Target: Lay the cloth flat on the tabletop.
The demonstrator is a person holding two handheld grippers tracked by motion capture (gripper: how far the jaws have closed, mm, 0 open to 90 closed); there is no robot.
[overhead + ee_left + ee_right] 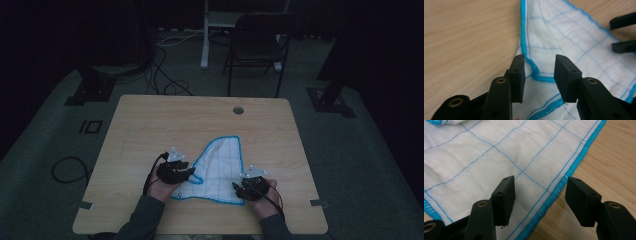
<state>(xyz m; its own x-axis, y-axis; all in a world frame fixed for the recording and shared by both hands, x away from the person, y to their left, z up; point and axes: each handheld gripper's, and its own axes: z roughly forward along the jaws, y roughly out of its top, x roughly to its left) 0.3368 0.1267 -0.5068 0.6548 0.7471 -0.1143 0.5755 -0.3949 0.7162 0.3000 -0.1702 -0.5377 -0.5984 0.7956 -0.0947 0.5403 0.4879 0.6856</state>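
I have a white cloth [217, 170] with a blue stitched hem and a blue grid lying part-folded on the bench [150, 125], toward the near edge and roughly midway between the left and right edges. One part tapers to a point toward the far edge, and the rest spreads flat near me.

My left gripper [540, 72] is at the cloth's left side with its jaws parted and nothing between them yet. A curl of blue hem [536, 73] sits right in the gap, where one layer laps over another. My right gripper [539, 195] is at the cloth's near right corner, jaws likewise spread wide. They straddle the hem [564, 182], one jaw over the white fabric and the other over bare wood.

I judge the step in hand to be taking hold of the cloth at two points, so it can be lifted and laid out or folded. To do it well I would lower each gripper until the lower jaw slides under the hem rather than pressing down on top. I would close on the stitched border, since that thicker seam should hold better than the thin weave. On the left I need to watch which layer I catch, because pinching both would lock the fold in. I would close both sides before lifting, so the cloth rises evenly instead of dragging across the bench.
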